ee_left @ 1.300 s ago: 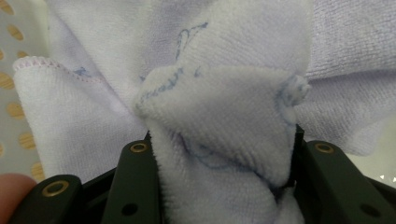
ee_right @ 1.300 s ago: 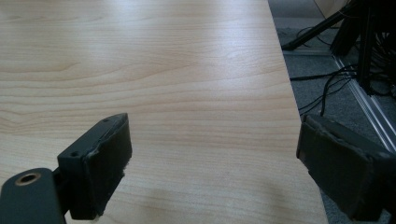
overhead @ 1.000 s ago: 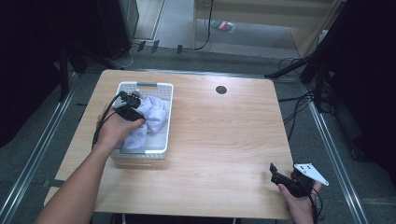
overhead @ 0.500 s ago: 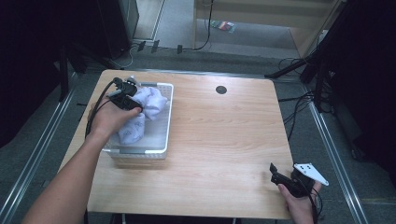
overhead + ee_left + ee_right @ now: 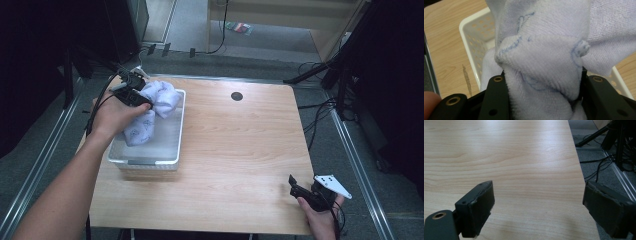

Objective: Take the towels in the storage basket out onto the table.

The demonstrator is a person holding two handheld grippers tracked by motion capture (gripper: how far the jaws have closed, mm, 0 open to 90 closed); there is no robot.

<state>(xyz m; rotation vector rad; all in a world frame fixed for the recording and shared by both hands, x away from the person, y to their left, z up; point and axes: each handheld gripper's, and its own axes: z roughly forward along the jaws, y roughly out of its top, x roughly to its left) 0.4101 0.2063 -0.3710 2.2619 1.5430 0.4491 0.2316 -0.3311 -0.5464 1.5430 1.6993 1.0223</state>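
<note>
Towel (image 5: 541, 57), pale lilac terry with faint blue marks, hangs bunched from the left tongs (image 5: 131, 93), which are clamped on a thick fold of it above the far end of the white basket (image 5: 170, 150). It looks soft, light and limp, so it will likely sag and trail; a pinch on a bunched fold, as here, seems a firmer hold than a loose edge. The basket stands on the left side of the table (image 5: 240, 150). The right tongs (image 5: 536, 212) wait with jaws wide apart over the table's near right corner.
</note>
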